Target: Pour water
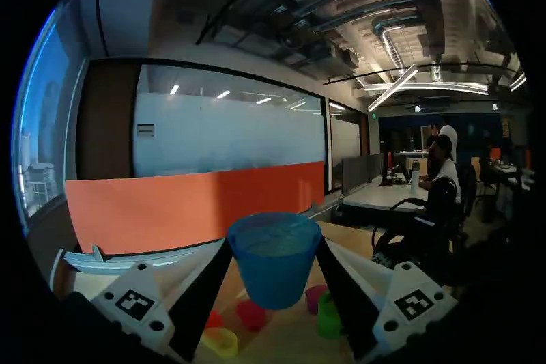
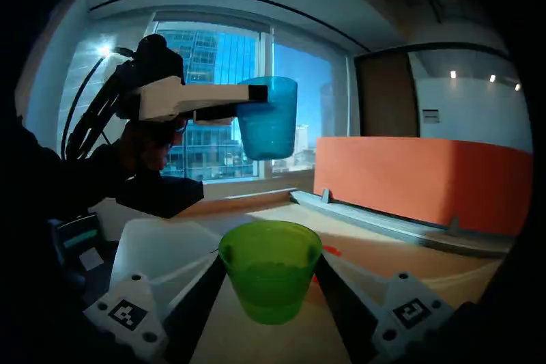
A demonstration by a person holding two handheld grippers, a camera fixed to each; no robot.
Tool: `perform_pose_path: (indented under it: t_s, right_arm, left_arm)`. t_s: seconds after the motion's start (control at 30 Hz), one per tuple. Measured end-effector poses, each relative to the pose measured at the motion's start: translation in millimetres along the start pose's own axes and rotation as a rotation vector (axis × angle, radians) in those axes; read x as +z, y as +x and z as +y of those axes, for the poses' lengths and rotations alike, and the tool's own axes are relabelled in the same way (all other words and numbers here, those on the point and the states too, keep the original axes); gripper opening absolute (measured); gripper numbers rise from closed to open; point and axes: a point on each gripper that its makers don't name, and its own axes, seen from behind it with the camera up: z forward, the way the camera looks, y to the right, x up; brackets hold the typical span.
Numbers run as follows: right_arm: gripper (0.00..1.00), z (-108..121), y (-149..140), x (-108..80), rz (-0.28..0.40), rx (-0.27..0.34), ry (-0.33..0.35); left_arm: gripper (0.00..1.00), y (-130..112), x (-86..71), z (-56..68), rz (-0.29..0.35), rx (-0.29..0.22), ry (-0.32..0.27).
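Since these look like light, bendy plastic, grip mid-wall gently: left gripper (image 1: 274, 241) clamps the blue cup (image 1: 274, 275) up high, right gripper (image 2: 270, 258) clamps the green cup (image 2: 271, 292) lower, over the table (image 2: 382, 261)

Upper cup (image 2: 267, 118): above and beyond lower cup (image 2: 271, 281)
Small cups (image 1: 251, 313): on bench (image 1: 286, 340), beneath it

Left gripper (image 1: 274, 251) raised, clamped; right gripper (image 2: 270, 265) clamped.

Translucent plastic of blue cup (image 1: 274, 265); glossy translucent plastic of green cup (image 2: 271, 278); matt pale wood of table (image 2: 396, 261)
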Motion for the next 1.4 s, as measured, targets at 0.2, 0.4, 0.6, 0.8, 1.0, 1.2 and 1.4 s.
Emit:
perform_pose_path:
  t_s: [0.2, 0.4, 0.6, 0.8, 1.0, 1.2, 1.4]
  right_arm:
    - [0.88, 9, -3, -6.7, -0.020, 0.012, -0.017]
    - [0.89, 18, -6, -13.4, -0.040, 0.030, -0.032]
    - [0.88, 28, -14, -21.2, -0.072, 0.021, -0.047]
    - [0.89, 40, -22, -29.9, -0.100, 0.007, -0.067]
    - [0.89, 47, -24, -37.5, -0.108, 0.012, -0.071]
    - [0.89, 54, -26, -41.3, -0.114, 0.016, -0.079]
    - [0.89, 54, -37, -41.7, -0.164, 0.014, -0.060]
  left_arm:
    - [0.86, -28, -6.8, -5.8, -0.045, 0.005, 0.018]
    - [0.87, -57, -7.6, -8.4, -0.085, -0.027, 0.012]
    - [0.87, -85, -8.1, -7.8, -0.129, -0.041, 0.000]
    - [0.87, -114, -6.7, -8.8, -0.178, -0.043, -0.010]
    - [0.87, -140, -6.6, -8.7, -0.225, -0.022, -0.018]
    - [0.87, -159, -6.9, -9.1, -0.261, -0.010, -0.023]
    - [0.87, -183, -7.4, -6.7, -0.330, 0.014, -0.037]
